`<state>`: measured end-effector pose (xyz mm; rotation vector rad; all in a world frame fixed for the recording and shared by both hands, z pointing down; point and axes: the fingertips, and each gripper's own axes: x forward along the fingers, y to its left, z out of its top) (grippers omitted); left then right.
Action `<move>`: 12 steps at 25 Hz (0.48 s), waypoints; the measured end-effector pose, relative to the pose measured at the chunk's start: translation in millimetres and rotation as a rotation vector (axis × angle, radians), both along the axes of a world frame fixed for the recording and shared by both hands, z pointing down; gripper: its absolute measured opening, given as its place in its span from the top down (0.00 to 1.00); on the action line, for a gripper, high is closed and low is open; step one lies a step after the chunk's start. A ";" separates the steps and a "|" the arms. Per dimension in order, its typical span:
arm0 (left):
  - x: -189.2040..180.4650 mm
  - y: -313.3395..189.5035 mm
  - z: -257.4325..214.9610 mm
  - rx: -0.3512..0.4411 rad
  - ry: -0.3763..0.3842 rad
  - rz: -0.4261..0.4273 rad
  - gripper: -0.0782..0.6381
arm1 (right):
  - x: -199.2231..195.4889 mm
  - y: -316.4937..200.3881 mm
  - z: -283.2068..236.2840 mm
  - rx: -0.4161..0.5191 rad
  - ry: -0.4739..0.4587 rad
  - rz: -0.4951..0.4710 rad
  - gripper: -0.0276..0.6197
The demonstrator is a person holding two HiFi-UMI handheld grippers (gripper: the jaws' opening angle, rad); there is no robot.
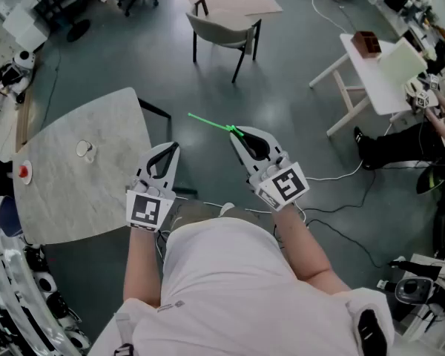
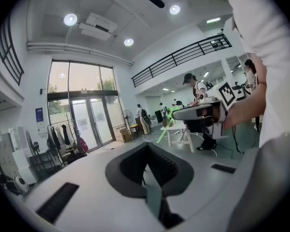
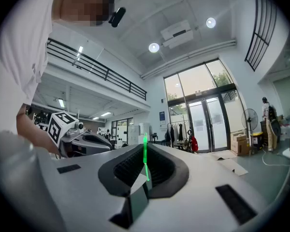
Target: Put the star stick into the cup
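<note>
Between the tips of the right gripper (image 1: 236,132), the star stick (image 1: 211,123) is sitting pinched at one end. Its thin green shaft is reaching up and to the left in the head view, out over the grey floor (image 1: 282,124). In the right gripper view the stick (image 3: 145,152) is rising straight from where the two jaws are pressing together. The star shape itself is too small to make out. The right gripper (image 3: 144,164) is therefore nearly closed, with only the stick between its pads.

The left gripper (image 1: 173,147) is hovering just beside it, level with it and a little nearer the table. In the left gripper view its jaws are meeting at their tips, and this gripper (image 2: 147,148) is carrying nothing. That view is also catching the other gripper out to the right, with the green stick slanting down from it.

The cup (image 1: 84,150) is standing upright on the pale marble table (image 1: 96,191), well apart from the stick and to the left of both grippers. A small red object (image 1: 24,172) is lying near the table's left edge.

Farther off, a chair (image 1: 222,30) is standing on the floor ahead. A white table (image 1: 371,80) is standing at the right, with a seated person's legs (image 1: 400,145) just beside it.
</note>
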<state>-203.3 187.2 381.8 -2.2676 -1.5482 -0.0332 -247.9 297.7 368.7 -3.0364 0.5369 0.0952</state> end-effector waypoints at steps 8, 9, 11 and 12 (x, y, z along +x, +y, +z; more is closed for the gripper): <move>5.9 9.6 1.5 -0.002 -0.055 -0.047 0.89 | -6.7 26.2 10.2 0.065 -0.016 0.014 0.92; 9.1 9.3 2.5 -0.003 -0.063 -0.056 0.89 | -4.8 27.8 11.3 0.073 -0.016 0.009 0.92; 16.7 9.0 6.4 0.002 -0.075 -0.074 0.89 | 2.3 32.5 15.5 0.078 -0.026 0.003 0.92; 21.1 9.4 8.7 0.007 -0.078 -0.083 0.89 | 7.5 35.7 18.4 0.080 -0.035 0.002 0.92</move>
